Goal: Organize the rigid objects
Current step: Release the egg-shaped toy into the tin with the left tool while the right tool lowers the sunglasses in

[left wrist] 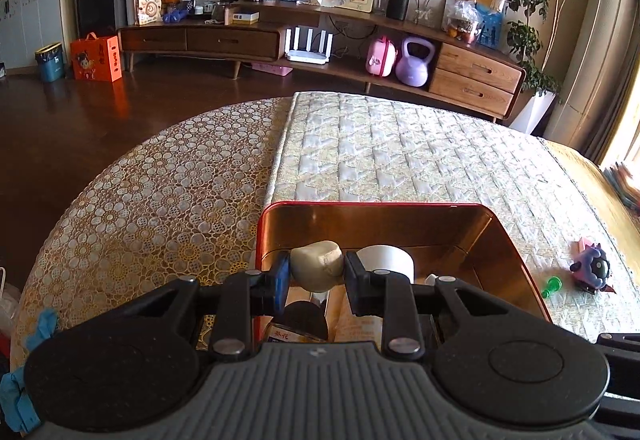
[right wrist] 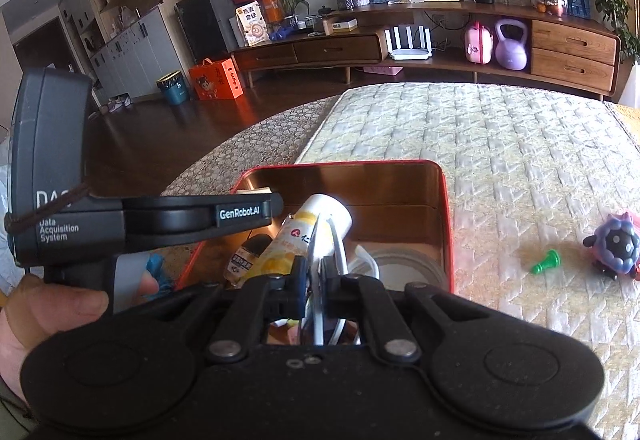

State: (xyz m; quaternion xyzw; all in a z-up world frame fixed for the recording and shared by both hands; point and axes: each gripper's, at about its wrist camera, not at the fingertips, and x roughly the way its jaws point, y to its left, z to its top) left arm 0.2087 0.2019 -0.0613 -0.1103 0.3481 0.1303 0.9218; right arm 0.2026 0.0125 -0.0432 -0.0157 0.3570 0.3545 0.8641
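Note:
My left gripper [left wrist: 316,272] is shut on a pale beige stone-like lump [left wrist: 314,256], which it holds over the near left part of an open red tin box [left wrist: 376,204] with a coppery inside. In the right wrist view my right gripper [right wrist: 316,274] is shut on a thin silvery-white tool [right wrist: 317,240] whose tip points up and away; it hangs over the same tin [right wrist: 446,215]. Inside the tin lie a white tape roll [left wrist: 386,258] [right wrist: 404,264], a yellow-and-white tube [right wrist: 288,246] and a small dark-capped bottle [right wrist: 250,252].
A purple toy with a dark face [left wrist: 592,270] [right wrist: 616,250] and a green pawn-shaped piece [left wrist: 552,286] [right wrist: 546,262] lie on the quilted mat [left wrist: 400,151] right of the tin. A hand [right wrist: 52,312] holds the left device's housing [right wrist: 52,167]. The table's lace-covered edge [left wrist: 140,199] curves away at left.

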